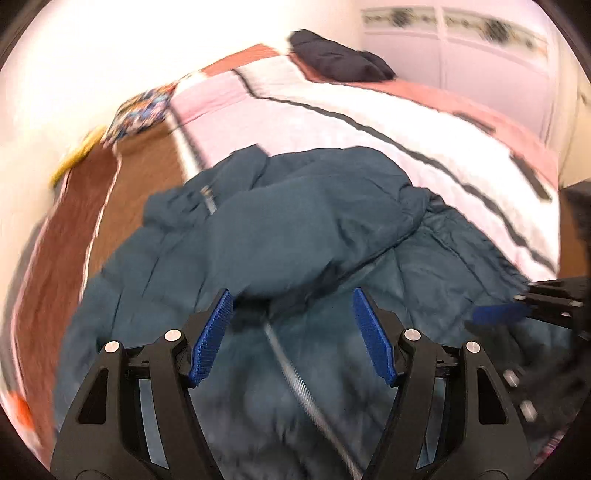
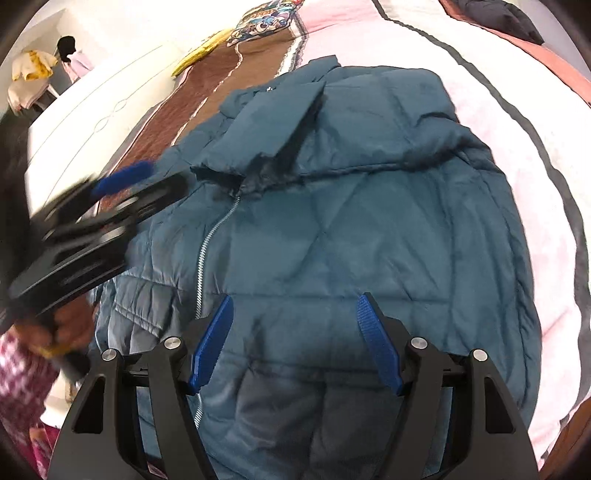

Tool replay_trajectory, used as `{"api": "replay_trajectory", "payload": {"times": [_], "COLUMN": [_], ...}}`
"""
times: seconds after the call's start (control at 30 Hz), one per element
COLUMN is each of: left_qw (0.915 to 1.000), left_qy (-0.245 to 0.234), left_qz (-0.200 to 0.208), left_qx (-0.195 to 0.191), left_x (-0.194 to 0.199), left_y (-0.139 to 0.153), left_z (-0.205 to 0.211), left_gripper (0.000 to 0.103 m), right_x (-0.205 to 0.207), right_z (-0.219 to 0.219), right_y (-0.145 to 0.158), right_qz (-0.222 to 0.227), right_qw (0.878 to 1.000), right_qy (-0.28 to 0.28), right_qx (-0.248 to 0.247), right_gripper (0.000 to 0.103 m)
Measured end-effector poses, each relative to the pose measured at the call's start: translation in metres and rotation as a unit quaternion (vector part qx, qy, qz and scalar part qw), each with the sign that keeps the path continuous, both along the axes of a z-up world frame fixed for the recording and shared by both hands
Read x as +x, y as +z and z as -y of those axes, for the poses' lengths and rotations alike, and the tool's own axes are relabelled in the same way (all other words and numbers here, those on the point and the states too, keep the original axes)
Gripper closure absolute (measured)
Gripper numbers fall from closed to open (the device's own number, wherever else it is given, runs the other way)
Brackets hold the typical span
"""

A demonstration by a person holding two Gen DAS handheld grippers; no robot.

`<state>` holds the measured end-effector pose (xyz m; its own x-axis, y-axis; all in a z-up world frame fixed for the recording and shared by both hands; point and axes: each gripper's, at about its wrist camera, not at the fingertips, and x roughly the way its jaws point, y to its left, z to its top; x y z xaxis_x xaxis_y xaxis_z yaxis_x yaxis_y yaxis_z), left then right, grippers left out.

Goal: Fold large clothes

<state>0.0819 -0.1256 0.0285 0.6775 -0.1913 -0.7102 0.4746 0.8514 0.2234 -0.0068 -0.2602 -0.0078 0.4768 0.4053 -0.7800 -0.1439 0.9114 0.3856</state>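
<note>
A dark teal quilted jacket (image 2: 332,229) lies spread on a bed, front side up, its silver zipper (image 2: 205,254) running down the chest and its hood (image 2: 332,122) bunched at the far end. One sleeve (image 1: 280,236) is folded across the upper body in the left wrist view, lying over the top of the zipper. The right gripper (image 2: 295,343) hangs over the jacket's lower half with its jaws spread wide and nothing between the blue pads; the fabric lies below them, not pinched. The left gripper (image 1: 291,332) is likewise released, its jaws wide apart above the zipper line, gripping nothing. In the right wrist view the left gripper shows blurred at the left edge, held by a hand (image 2: 70,325) with a patterned sleeve (image 2: 22,376) behind it. Under the jacket is a bedspread (image 2: 517,155) in pink and white with dark stripes, with a brown band (image 2: 207,88) along one side. Farther up the bed sit a colourful printed cushion (image 2: 266,18), a yellow item (image 2: 201,55) beside it, and a dark bundle of clothing (image 1: 340,59) near the far corner. Beyond the bed, clothes (image 2: 29,74) hang at the wall.
</note>
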Motion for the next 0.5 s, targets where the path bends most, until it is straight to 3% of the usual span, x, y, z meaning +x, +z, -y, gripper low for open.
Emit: {"api": "replay_trajectory", "payload": {"times": [0.17,0.2,0.23,0.27,0.33,0.5], "left_qw": [0.9982,0.998,0.9979,0.9982,0.9988,0.9929], "left_qy": [-0.017,-0.012,-0.002,0.005,0.03,0.111], "left_qz": [0.01,0.011,0.012,-0.002,-0.02,-0.015], "left_qx": [0.057,0.061,0.064,0.059,0.031,-0.041], "left_x": [0.025,0.03,0.035,0.042,0.049,0.056], "left_y": [-0.019,-0.022,-0.024,-0.025,-0.022,0.003], "left_z": [0.04,0.042,0.044,0.042,0.031,-0.02], "left_gripper": [0.036,0.042,0.058,0.065,0.089,0.091], "right_x": [-0.004,-0.004,-0.004,-0.004,-0.003,-0.003], "right_z": [0.013,0.017,0.019,0.021,0.023,0.024], "right_y": [0.002,0.002,0.001,0.0,-0.002,-0.007], "right_qz": [0.014,0.014,0.014,0.013,0.011,0.005], "right_qw": [1.0,1.0,1.0,1.0,0.999,0.999], "right_qy": [-0.008,-0.01,-0.012,-0.014,-0.016,-0.017], "right_qx": [0.013,0.017,0.021,0.022,0.027,0.031], "right_gripper": [0.034,0.034,0.034,0.034,0.034,0.034]}}
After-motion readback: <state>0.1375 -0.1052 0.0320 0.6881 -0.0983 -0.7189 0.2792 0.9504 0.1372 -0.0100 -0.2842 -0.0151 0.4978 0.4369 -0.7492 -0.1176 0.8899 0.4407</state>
